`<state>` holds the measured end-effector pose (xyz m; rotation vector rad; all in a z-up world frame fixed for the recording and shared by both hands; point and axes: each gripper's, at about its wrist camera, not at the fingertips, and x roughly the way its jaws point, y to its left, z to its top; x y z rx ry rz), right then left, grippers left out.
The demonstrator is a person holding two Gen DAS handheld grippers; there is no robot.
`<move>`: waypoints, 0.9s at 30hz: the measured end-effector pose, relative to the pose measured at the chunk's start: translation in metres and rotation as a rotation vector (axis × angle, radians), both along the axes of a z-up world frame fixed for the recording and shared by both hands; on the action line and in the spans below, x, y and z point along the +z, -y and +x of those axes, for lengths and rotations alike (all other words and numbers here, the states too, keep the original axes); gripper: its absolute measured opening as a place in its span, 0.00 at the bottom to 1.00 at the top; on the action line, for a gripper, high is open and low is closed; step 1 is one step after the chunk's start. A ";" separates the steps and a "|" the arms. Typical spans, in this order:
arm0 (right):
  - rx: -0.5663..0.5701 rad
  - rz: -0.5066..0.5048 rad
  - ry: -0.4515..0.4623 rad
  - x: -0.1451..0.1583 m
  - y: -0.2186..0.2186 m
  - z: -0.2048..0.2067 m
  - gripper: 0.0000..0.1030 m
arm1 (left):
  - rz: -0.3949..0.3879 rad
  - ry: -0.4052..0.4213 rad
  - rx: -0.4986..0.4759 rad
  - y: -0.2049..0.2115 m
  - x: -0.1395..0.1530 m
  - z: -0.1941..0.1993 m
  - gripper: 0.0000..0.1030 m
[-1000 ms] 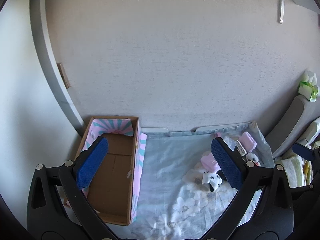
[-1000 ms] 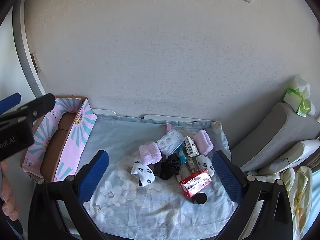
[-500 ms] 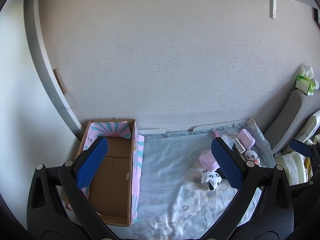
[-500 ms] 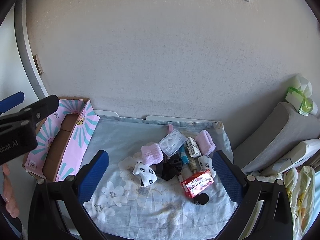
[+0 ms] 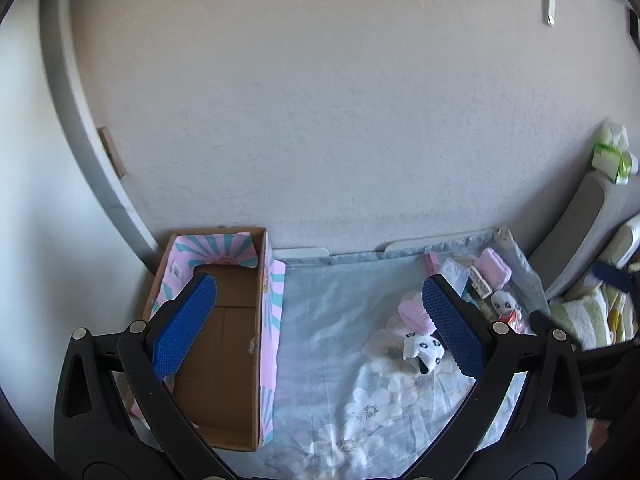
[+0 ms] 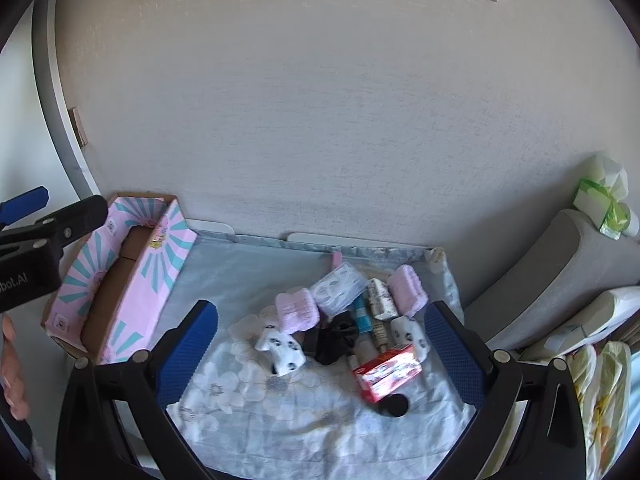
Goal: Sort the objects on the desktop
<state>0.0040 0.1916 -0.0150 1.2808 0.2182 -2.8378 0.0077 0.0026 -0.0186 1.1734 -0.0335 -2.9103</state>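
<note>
Right wrist view shows your right gripper (image 6: 320,354) spread wide and holding nothing, hovering above the heap of small items on the floral cloth (image 6: 288,412). Between its blue pads (image 6: 186,354) lie a panda-print sock (image 6: 280,350), a pink rolled towel (image 6: 298,310), a black scrunchie (image 6: 336,338), a clear plastic case (image 6: 338,288) and a red box (image 6: 386,372), all packed close or touching. A second pink roll (image 6: 408,290) sits at the far right of the heap, and a black round cap (image 6: 394,404) lies just in front of the red box. Your left gripper (image 5: 320,328) is also spread wide and holding nothing; its left pad (image 5: 184,324) hangs over the open cardboard box (image 5: 224,340), which stands at the cloth's left edge against the wall (image 5: 320,120). From that side, the heap sits well apart from the box, on the right part of the cloth, partly hidden behind the right pad (image 5: 452,330). Folded bedding (image 6: 600,384) is stacked off to the right.
</note>
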 end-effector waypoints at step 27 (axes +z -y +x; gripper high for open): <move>-0.131 0.018 0.310 -0.178 -0.126 0.015 1.00 | -0.142 0.249 -0.392 -0.138 -0.211 -0.104 1.00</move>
